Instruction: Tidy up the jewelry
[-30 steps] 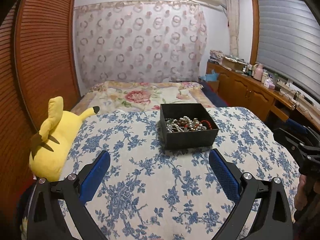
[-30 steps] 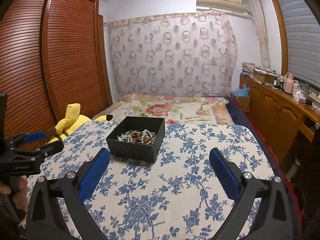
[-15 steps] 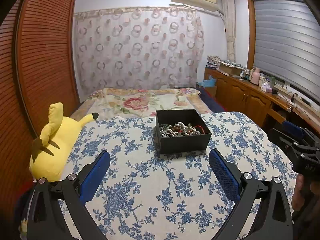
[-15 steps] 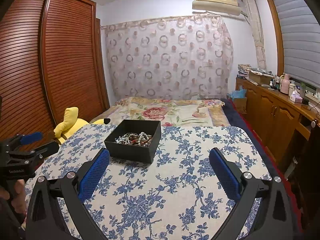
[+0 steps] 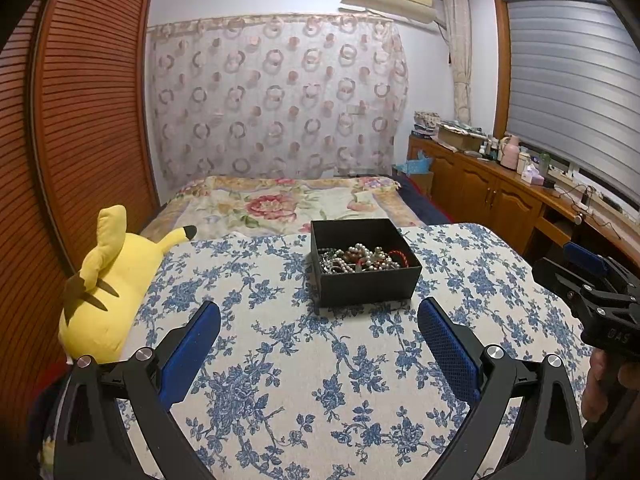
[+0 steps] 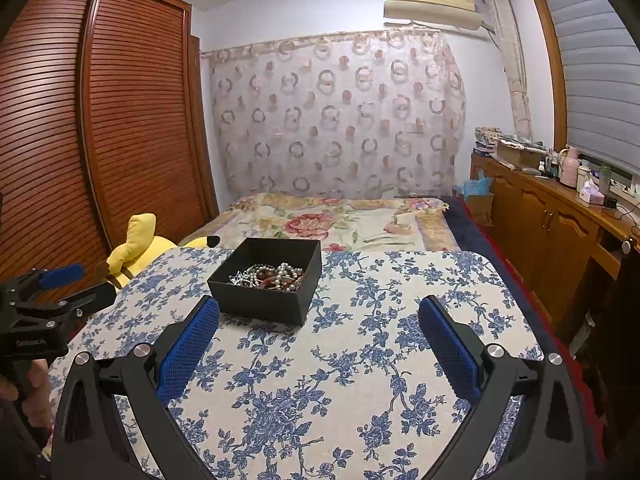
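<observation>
Where visible, left-view-only right hand (image 5: 604,384) beside table (image 5: 280,360).

One black box (image 5: 366,268) sits on the tabletop (image 5: 320,380) ahead of the left tool (image 5: 320,324), holding one tangled heap of bead strands (image 5: 360,258) whose number cannot be told. One yellow plush toy (image 5: 108,280) lies to that tool's left. Two tools show: the right tool (image 6: 320,324) also has two blue pads.
</observation>
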The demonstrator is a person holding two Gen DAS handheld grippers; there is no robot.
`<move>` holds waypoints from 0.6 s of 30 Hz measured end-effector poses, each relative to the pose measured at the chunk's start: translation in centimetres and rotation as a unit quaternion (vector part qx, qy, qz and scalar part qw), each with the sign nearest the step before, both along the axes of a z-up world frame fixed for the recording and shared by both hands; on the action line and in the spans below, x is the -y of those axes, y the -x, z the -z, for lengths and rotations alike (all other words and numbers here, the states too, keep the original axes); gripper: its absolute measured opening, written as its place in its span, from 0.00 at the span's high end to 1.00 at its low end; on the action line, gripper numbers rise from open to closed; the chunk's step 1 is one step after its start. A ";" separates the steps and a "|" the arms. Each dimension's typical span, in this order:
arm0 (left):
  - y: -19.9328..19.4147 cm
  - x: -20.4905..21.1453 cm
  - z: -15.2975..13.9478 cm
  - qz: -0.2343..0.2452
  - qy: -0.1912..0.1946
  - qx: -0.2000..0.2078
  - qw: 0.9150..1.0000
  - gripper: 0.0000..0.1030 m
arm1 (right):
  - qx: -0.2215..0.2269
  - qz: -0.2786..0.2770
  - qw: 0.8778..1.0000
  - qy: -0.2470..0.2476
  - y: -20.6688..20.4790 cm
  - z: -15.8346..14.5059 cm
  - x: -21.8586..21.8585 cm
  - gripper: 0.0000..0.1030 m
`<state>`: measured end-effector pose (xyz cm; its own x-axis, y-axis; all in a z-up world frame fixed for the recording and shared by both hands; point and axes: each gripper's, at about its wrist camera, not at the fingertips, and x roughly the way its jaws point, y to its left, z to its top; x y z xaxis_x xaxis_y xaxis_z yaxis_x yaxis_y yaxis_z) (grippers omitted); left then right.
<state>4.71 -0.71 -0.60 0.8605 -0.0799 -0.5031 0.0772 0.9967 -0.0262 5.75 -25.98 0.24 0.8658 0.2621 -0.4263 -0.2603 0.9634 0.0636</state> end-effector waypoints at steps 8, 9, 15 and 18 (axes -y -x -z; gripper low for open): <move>0.2 0.1 -0.1 0.002 0.001 0.004 1.000 0.08 | 0.001 0.001 1.000 0.001 0.0 0.1 0.1 0.02; 0.2 0.1 -0.1 0.002 0.000 0.004 1.000 0.08 | 0.001 0.002 1.000 0.000 0.0 0.1 0.1 0.02; 0.2 0.2 -0.2 0.002 0.000 0.005 1.000 0.08 | 0.000 0.001 1.000 0.000 0.0 0.2 0.1 0.02; 0.2 0.2 -0.2 0.002 0.000 0.005 1.000 0.08 | 0.000 0.002 1.000 0.000 0.0 0.2 0.1 0.02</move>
